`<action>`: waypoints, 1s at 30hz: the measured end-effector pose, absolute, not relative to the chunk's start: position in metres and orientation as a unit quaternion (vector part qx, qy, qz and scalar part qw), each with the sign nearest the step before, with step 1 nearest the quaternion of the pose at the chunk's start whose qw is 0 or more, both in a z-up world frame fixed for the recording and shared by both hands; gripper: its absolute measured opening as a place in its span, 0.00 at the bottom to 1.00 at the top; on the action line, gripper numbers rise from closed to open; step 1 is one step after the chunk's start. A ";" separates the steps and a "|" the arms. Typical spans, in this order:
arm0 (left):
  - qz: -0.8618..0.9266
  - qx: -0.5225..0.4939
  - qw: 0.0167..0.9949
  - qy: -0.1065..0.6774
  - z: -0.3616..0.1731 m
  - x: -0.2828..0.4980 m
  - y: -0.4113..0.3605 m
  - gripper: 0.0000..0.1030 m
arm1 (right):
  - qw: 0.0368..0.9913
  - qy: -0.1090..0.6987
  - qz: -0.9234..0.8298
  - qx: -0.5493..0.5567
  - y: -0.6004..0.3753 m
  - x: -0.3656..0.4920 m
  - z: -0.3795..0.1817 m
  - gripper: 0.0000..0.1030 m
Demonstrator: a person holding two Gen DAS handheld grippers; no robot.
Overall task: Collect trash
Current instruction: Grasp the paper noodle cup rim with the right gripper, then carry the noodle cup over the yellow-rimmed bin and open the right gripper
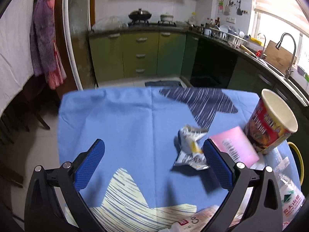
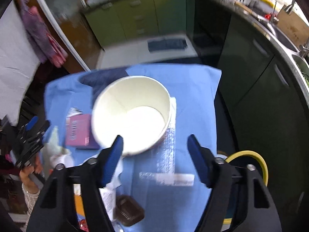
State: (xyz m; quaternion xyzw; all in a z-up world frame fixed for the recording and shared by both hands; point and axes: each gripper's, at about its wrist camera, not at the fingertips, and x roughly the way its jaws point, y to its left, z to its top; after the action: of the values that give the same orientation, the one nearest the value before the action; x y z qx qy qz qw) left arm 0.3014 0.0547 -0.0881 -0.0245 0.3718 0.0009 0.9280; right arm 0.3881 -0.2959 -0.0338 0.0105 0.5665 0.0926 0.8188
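Note:
A red instant-noodle cup (image 1: pixel 270 121) stands upright at the right of the blue tablecloth (image 1: pixel 125 119). Beside it lie a pink box (image 1: pixel 235 147) and a crumpled white wrapper (image 1: pixel 191 147). My left gripper (image 1: pixel 153 142) is open above the cloth, the wrapper just inside its right finger, untouched. From above, the cup (image 2: pixel 131 114) shows its empty white inside. My right gripper (image 2: pixel 155 137) hangs open over its near rim, the left finger in front of the rim. The pink box (image 2: pixel 78 130) lies left of the cup.
A yellow-rimmed bin (image 2: pixel 251 156) stands off the table's right side. A clear plastic bottle (image 1: pixel 287 189), a printed white strip (image 2: pixel 170 141) and a brown plastic tray (image 2: pixel 128 212) lie on the near cloth. Green cabinets and a dark counter ring the table.

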 end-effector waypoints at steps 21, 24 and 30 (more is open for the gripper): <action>-0.011 -0.027 0.921 0.389 -0.104 0.299 0.055 0.94 | 0.786 0.615 0.048 0.050 -0.317 0.426 -0.068 0.05; -0.011 -0.027 0.920 0.390 -0.105 0.299 0.055 0.94 | 0.800 0.593 0.045 0.076 -0.350 0.404 -0.042 0.05; -0.012 -0.021 0.921 0.388 -0.105 0.298 0.051 0.94 | 0.814 0.567 -0.011 0.127 -0.451 0.338 -0.017 0.05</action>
State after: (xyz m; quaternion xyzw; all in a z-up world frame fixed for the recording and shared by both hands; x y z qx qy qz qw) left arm 0.2980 0.0514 -0.1049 -0.0214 0.3876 -0.0123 0.9215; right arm 0.3380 -0.4515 -0.0167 0.1265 0.5670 -0.0108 0.8139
